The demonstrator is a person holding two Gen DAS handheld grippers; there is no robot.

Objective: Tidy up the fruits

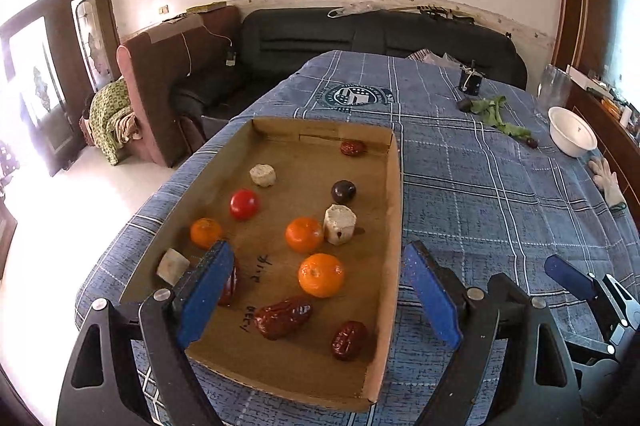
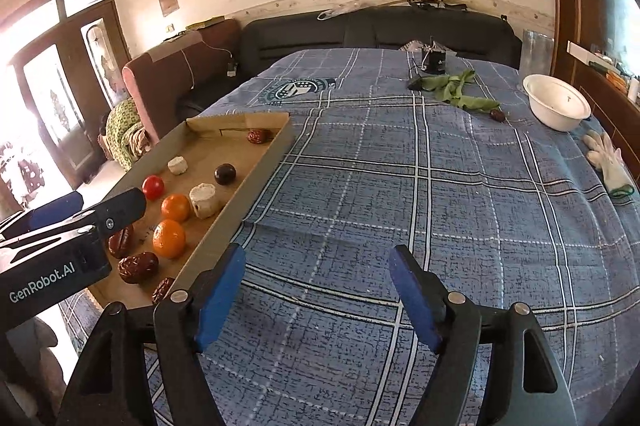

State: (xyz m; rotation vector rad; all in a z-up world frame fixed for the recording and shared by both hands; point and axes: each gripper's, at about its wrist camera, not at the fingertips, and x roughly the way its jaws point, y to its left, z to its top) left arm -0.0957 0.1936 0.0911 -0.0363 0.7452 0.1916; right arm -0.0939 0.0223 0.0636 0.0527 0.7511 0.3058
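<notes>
Your left gripper [image 1: 320, 290] and right gripper [image 2: 318, 290] fingers gape empty; fruits lie scattered, unsorted, in the cardboard tray [image 1: 394, 186].

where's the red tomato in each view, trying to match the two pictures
Left wrist view: the red tomato sits left of centre, in the left half of the cardboard tray, beyond the left claw.
Right wrist view: the red tomato is at the far left, in the tray, just past the left claw's black arm.
Shared landmark: the white bowl at the right on the blue plaid cloth.
</notes>
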